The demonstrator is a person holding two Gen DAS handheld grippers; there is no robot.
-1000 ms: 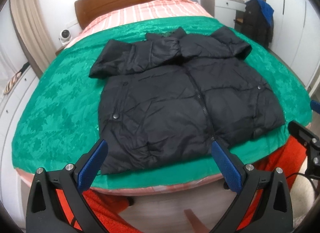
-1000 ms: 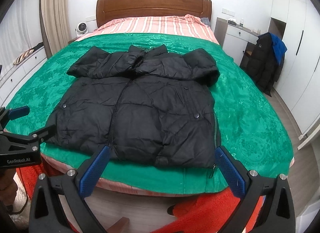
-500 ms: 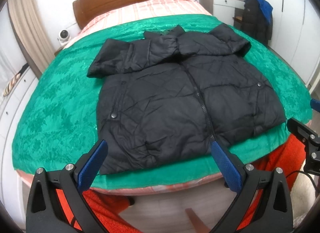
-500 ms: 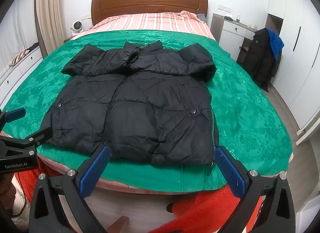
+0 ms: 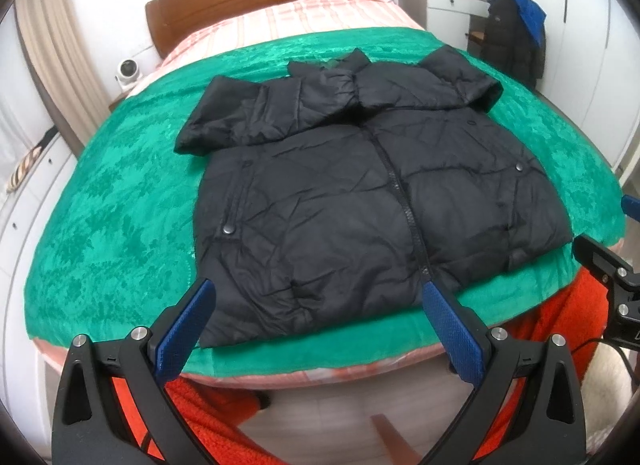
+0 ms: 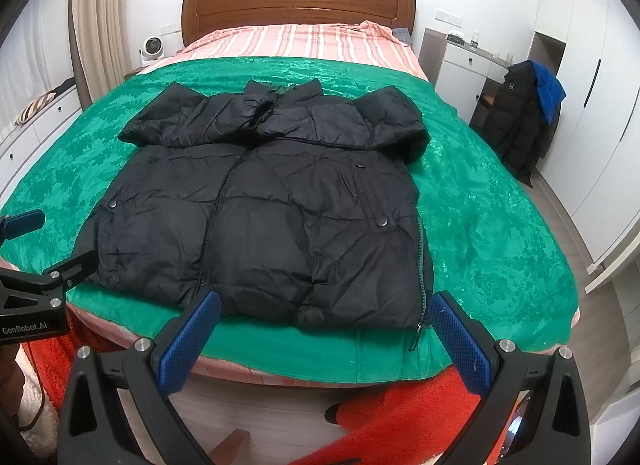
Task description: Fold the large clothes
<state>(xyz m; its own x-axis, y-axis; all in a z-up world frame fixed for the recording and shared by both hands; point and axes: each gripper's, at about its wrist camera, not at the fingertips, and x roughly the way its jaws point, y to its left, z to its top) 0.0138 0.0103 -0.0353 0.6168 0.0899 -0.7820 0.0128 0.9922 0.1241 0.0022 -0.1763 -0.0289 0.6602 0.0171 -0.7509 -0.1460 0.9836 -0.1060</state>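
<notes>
The black puffer jacket (image 5: 360,193) lies zipped and face up on the green blanket (image 5: 112,217), sleeves folded across its chest. Both the left gripper (image 5: 316,305) and right gripper (image 6: 324,317) hover spread wide, empty, just short of the jacket's hem.

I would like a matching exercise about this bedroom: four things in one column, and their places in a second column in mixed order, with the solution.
Things
1. black puffer jacket
2. green velvet blanket
3. small white round fan
4. blue garment

Places
A. beside the wooden headboard, near the curtain
B. spread over the striped bed
C. draped over a dark coat by the white cabinets
D. lying flat on the blanket, sleeves folded across the chest

Pairs: 1-D, 2-B, 3-A, 4-C
</notes>
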